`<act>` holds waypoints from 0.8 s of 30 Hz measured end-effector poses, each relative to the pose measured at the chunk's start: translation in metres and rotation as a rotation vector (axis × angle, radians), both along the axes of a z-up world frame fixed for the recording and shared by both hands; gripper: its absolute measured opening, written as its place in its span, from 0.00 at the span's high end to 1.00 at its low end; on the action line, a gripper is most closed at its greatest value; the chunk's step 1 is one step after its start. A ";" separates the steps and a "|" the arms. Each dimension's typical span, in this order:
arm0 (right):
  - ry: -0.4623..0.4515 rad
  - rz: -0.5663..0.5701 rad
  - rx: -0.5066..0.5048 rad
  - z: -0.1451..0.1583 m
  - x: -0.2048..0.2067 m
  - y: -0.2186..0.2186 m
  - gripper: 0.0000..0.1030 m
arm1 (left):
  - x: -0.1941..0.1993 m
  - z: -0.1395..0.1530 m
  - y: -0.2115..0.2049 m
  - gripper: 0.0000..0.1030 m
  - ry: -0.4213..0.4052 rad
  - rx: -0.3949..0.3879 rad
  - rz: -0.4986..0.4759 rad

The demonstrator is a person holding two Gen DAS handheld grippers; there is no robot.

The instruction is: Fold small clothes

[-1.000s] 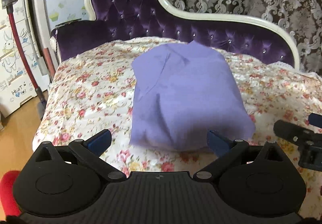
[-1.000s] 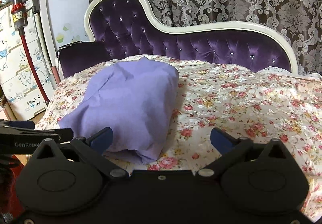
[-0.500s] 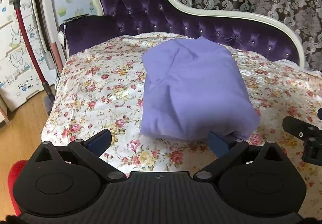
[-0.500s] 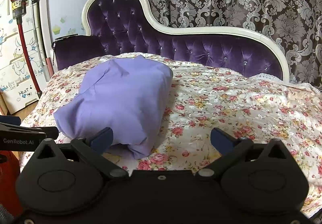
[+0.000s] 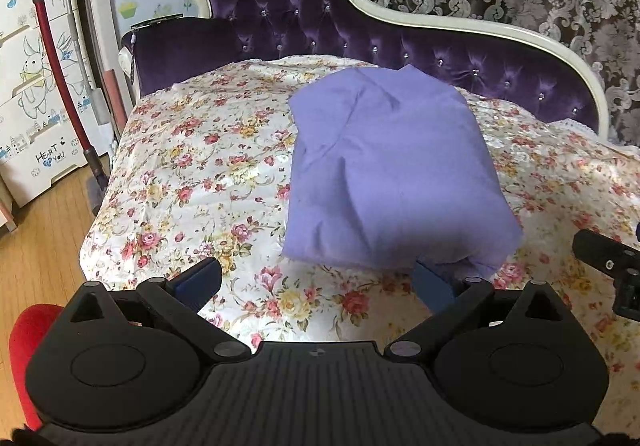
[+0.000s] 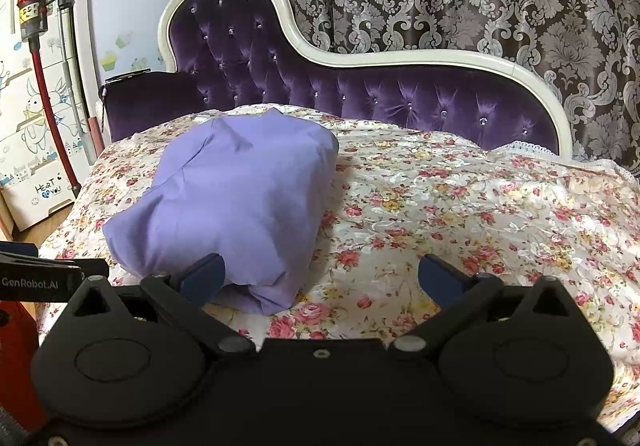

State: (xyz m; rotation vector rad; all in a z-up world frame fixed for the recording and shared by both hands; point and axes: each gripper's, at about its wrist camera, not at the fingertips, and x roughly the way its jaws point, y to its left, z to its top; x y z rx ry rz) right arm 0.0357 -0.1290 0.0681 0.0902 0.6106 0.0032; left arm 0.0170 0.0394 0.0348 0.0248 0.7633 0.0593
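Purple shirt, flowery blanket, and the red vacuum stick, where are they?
Purple shirt (image 5: pixel 396 173), left wrist view, middle of the folded cloth.
Flowery blanket (image 6: pixel 460 205), right wrist view, bare stretch right of the shirt.
Red vacuum stick (image 5: pixel 60 65), left wrist view, its red tube.

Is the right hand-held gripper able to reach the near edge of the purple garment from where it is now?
Probably yes. The right hand-held gripper is open, and the purple garment lies just ahead to its left on the floral bedspread. Nothing stands between them; the left hand-held gripper waits alongside.
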 end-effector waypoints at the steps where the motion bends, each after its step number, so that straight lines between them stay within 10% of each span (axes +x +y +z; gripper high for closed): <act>1: 0.003 0.001 0.001 -0.001 0.001 0.000 0.00 | 0.000 -0.001 0.000 0.01 0.001 0.000 -0.001; 24: 0.055 0.003 0.043 -0.015 0.017 -0.001 0.00 | 0.010 -0.010 0.005 0.01 0.038 -0.034 0.009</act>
